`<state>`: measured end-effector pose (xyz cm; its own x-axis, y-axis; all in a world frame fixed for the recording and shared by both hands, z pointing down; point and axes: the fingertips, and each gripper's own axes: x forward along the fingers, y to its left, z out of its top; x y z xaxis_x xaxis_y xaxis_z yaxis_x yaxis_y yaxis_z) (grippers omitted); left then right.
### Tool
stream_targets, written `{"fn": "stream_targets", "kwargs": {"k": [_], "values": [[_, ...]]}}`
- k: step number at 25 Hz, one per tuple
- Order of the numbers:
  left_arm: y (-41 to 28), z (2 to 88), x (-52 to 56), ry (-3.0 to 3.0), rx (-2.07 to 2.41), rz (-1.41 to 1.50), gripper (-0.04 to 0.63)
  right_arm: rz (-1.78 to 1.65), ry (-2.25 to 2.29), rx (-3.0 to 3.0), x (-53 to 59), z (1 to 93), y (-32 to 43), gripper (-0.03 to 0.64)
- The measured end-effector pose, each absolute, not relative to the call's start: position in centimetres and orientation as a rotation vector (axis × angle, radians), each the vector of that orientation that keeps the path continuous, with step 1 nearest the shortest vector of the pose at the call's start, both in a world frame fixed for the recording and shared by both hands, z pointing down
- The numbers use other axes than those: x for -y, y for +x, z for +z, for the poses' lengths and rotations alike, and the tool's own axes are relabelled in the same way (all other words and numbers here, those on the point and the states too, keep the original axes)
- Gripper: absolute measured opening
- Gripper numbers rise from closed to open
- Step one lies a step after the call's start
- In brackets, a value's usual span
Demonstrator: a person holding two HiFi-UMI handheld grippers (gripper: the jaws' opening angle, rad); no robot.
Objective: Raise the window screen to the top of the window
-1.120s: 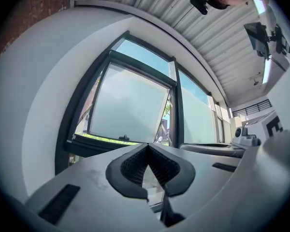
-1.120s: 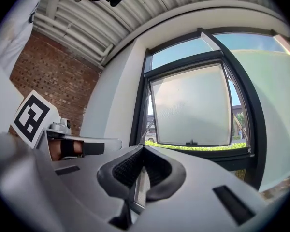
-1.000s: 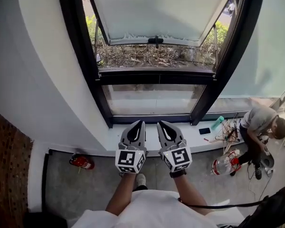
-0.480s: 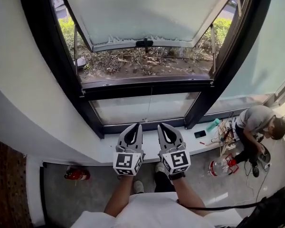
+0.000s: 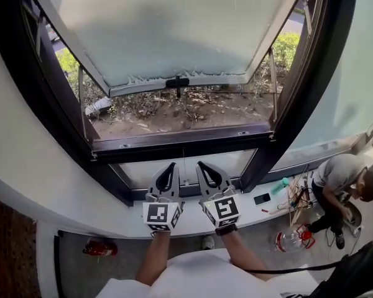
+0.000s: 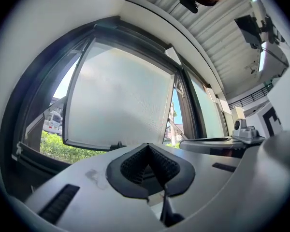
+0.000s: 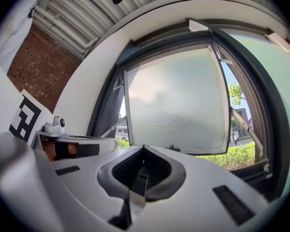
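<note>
your left gripper [image 5: 171,166] and right gripper [image 5: 199,164], both closed and empty, sit side by side below the window [image 5: 174,30], which is swung open outward.

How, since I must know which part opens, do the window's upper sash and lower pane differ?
The upper sash is swung outward at its bottom edge; the lower pane sits shut. The upper sash is far larger than the lower pane. The upper sash carries a black handle; the lower pane shows none. Both sit in one black frame.

Two grippers, left gripper [image 5: 171,165] and right gripper [image 5: 199,164], are facing one window [image 5: 174,33]. One person [image 5: 339,177] is crouching by one bottle [image 5: 290,240].
</note>
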<state>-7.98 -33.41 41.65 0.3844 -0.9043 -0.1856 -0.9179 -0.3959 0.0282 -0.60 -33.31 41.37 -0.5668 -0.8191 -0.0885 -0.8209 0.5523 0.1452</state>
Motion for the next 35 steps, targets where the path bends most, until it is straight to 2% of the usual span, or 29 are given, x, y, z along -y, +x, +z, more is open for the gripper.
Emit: {"fn": "stream_targets", "kwargs": {"k": [8,17,22,26,35], "values": [[-6.9,42.6,36.6,-2.43,-1.702,0.091,-0.002,0.225,-1.416,-2.789,37.0,43.2,1.9,0.002],[-9.6,47.5,39.8,-2.271,-1.486,-0.64,0.003,0.118,-1.437,-2.803,38.3,46.0,-0.6,0.002],[-10.1,50.2,42.2,-2.115,-1.246,-0.966,0.092,0.035,-1.514,-2.81,38.5,49.0,-0.7,0.002],[-10.5,52.8,43.2,-1.976,-1.071,-1.19,0.106,-0.016,-1.601,-2.795,38.7,50.7,0.5,0.002],[-10.8,54.2,45.1,-1.88,-0.992,-1.301,0.106,-0.229,-1.672,-2.816,39.2,56.7,1.8,0.003]]}}
